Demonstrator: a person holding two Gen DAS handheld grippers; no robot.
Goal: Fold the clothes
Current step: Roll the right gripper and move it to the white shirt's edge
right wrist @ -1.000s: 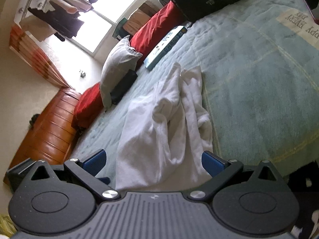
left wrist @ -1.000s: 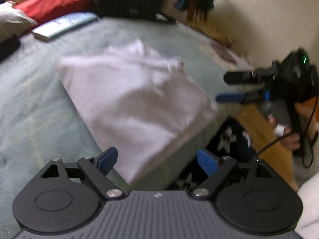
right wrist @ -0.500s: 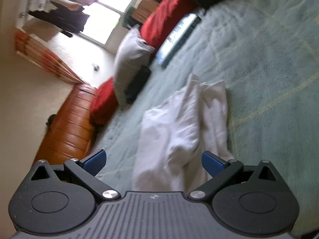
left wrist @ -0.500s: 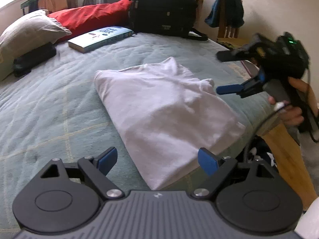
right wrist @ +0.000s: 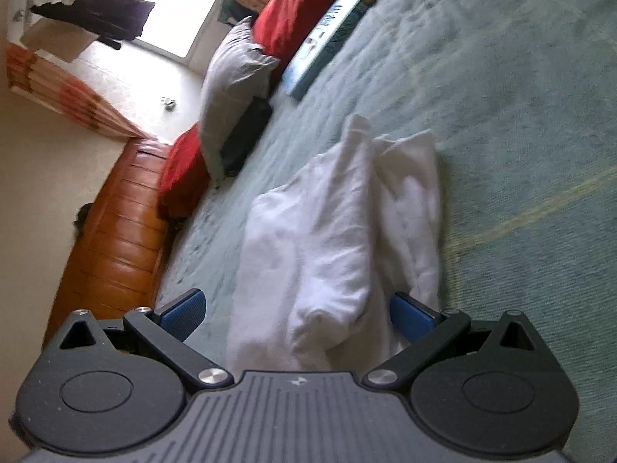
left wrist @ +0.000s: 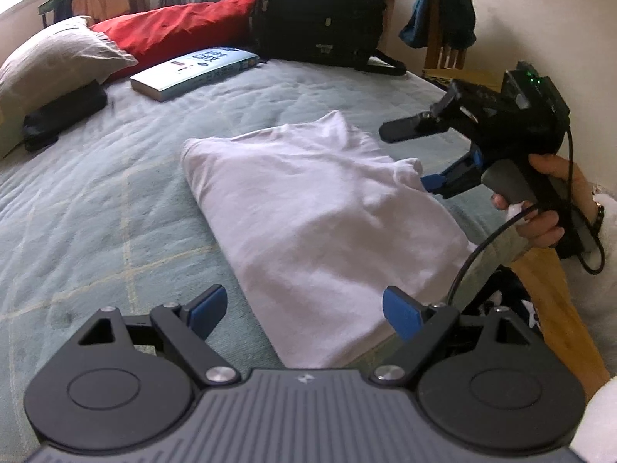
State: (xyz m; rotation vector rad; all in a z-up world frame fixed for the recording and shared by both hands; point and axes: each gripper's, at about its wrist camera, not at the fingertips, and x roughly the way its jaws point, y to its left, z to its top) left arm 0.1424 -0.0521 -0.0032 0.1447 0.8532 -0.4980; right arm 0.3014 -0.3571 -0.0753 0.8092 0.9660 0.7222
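White garment (left wrist: 320, 223), folded into a rough rectangle, lay on the pale green quilted bedspread (left wrist: 96, 208) with its near end at the edge of the bed. At the far left of the left wrist view a grey pillow (left wrist: 54, 61) rested against a flat black case (left wrist: 63, 115), with a red cushion (left wrist: 173, 34) behind them. Next came a paperback book (left wrist: 194, 71) lying flat, then a black backpack (left wrist: 320, 11) standing at the head of the bed. The left gripper (left wrist: 304, 308) hung over the near end of the garment, its blue-padded jaws spread wide and holding nothing (cloth showed between them, but below the pads and untouched). Further right, the right gripper (left wrist: 416, 158) hovered just beside the bunched right edge of the garment, jaws parted and empty, gripped by a hand (left wrist: 547, 204) with a black cable trailing from it. From the right wrist view the same garment (right wrist: 335, 239) showed its rumpled folds running away from the camera, the gripper (right wrist: 297, 308) wide apart above it, and a brown leather headboard (right wrist: 112, 250) stood at the left.
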